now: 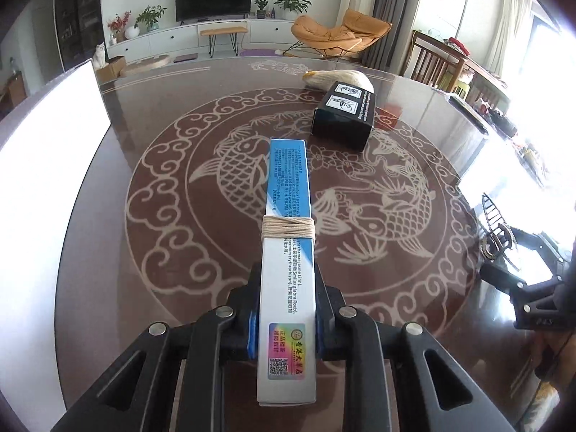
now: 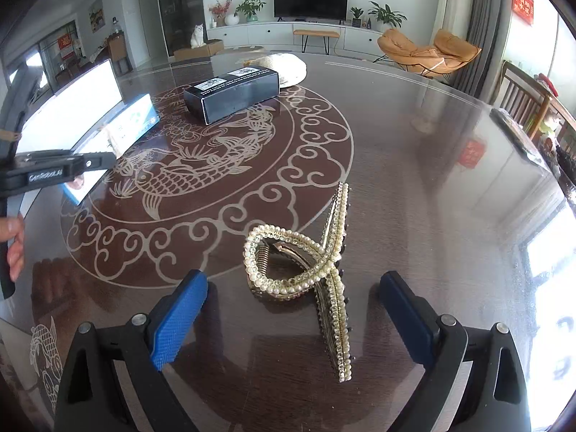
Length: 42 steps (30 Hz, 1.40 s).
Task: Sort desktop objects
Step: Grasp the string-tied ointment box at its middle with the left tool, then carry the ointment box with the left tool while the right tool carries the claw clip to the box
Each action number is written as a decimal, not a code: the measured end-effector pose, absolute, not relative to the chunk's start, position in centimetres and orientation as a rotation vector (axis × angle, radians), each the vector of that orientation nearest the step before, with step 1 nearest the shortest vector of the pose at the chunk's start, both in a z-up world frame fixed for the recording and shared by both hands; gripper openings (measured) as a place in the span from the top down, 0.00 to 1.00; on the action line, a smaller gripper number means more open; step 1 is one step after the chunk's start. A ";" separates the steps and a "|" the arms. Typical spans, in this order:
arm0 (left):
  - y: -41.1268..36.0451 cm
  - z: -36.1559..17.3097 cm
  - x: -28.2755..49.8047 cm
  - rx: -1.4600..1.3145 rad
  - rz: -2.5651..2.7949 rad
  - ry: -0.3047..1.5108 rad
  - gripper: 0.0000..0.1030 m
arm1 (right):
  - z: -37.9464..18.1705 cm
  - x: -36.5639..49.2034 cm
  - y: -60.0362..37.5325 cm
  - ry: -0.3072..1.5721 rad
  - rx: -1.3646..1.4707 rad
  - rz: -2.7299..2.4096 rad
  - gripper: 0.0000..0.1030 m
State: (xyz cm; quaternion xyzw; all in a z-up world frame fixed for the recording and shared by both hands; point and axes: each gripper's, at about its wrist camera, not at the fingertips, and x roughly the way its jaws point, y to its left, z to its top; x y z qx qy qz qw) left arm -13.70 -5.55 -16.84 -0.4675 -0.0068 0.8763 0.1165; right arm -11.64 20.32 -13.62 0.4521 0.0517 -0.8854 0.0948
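Observation:
My left gripper [image 1: 287,318] is shut on a long white-and-blue box [image 1: 288,237] wrapped with a band of twine, held above the table and pointing forward. The box also shows at the left of the right wrist view [image 2: 129,122]. My right gripper [image 2: 293,309] is open, its blue pads on either side of a pearl-studded hair claw [image 2: 306,273] that lies on the table between them, not touching. A black box [image 1: 343,117] lies beyond, with a pale woven pouch [image 1: 338,78] behind it; both also show in the right wrist view, box [image 2: 234,91] and pouch [image 2: 284,66].
The round dark table [image 2: 414,151] has a glass top with a fish pattern. A bright white sheet [image 1: 46,151] lies along its left edge. Wooden chairs [image 2: 522,100] stand at the right. The hair claw and right gripper appear at the right in the left wrist view [image 1: 496,230].

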 end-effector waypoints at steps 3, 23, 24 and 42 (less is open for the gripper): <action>-6.6 -16.4 -11.2 -1.376 2.530 -0.121 0.40 | -13.6 -11.7 20.3 0.153 1.340 -2.626 0.06; -7.3 -16.5 -12.0 -1.423 2.537 -0.013 0.21 | -13.6 -11.7 20.4 0.155 1.342 -2.628 0.06; -6.6 -17.1 -12.0 -1.436 2.536 0.030 0.20 | -13.6 -11.7 20.4 0.155 1.342 -2.627 0.06; -4.9 -17.8 -11.9 -1.441 2.556 0.179 0.06 | -12.8 -11.6 21.9 -0.001 1.361 -2.488 0.04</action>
